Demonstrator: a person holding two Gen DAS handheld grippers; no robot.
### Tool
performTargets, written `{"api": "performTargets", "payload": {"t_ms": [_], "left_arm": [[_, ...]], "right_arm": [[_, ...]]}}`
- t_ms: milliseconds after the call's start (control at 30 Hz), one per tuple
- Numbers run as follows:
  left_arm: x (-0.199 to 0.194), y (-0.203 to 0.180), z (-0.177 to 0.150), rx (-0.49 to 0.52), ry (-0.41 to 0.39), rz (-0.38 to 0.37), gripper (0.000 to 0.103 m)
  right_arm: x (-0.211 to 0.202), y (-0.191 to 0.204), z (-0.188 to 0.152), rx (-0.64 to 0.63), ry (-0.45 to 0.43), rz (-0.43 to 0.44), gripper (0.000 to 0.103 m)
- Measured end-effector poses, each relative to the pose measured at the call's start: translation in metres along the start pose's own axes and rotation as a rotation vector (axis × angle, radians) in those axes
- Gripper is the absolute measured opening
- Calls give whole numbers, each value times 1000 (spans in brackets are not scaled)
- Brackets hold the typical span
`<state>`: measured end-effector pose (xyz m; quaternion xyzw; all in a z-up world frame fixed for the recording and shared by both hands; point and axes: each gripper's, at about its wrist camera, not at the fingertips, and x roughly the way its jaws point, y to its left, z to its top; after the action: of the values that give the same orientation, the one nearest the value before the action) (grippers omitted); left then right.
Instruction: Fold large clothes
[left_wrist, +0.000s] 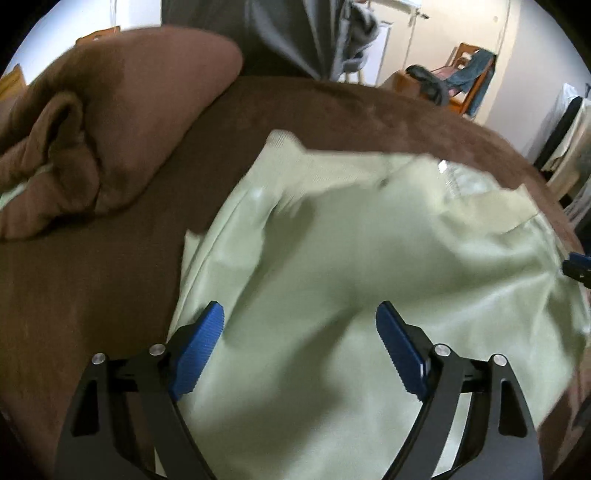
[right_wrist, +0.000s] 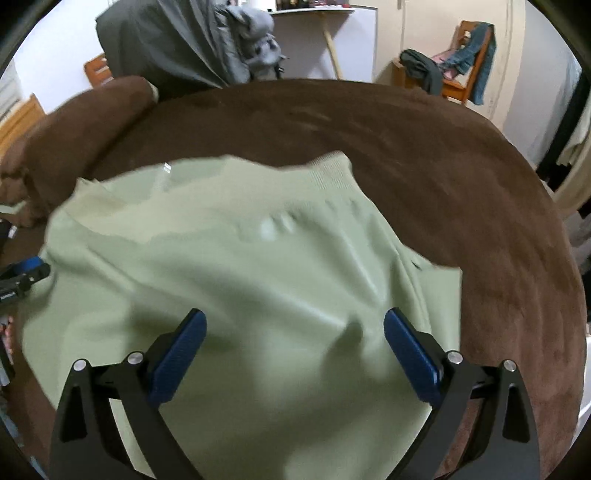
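Both jaws gape wide, holding nothing: my left gripper (left_wrist: 299, 314) and right gripper (right_wrist: 295, 321) hover over the pale green garment (right_wrist: 240, 280) spread on the brown bedcover (right_wrist: 480, 206). I see a bunched brown blanket (left_wrist: 92, 140) beside it and a clothes-draped chair (right_wrist: 465, 70) beyond.

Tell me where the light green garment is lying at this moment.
The light green garment lies spread on the brown bed cover, under both open grippers, with the bunched brown blanket to its left in the left wrist view.
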<state>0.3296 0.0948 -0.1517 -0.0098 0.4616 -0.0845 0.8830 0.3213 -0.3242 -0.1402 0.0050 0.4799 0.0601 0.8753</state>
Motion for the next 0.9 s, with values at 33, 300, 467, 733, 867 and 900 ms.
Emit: {"api": "performTargets", "payload": {"t_ms": [33, 300, 467, 733, 867, 900], "left_arm": [[-3, -4, 5, 6, -6, -9, 85], [23, -29, 42, 76, 47, -67, 86], [52, -25, 36, 46, 94, -83, 89], [74, -12, 37, -10, 55, -59, 96], [79, 1, 39, -52, 25, -33, 96], [80, 3, 39, -53, 19, -24, 96]], "right_arm": [[1, 1, 7, -3, 1, 9, 95], [50, 44, 47, -62, 79, 26, 95], [76, 59, 50, -84, 106, -32, 97], [94, 38, 64, -39, 92, -59, 97], [97, 33, 65, -31, 86, -73, 97], [98, 32, 64, -25, 83, -74, 97]]}}
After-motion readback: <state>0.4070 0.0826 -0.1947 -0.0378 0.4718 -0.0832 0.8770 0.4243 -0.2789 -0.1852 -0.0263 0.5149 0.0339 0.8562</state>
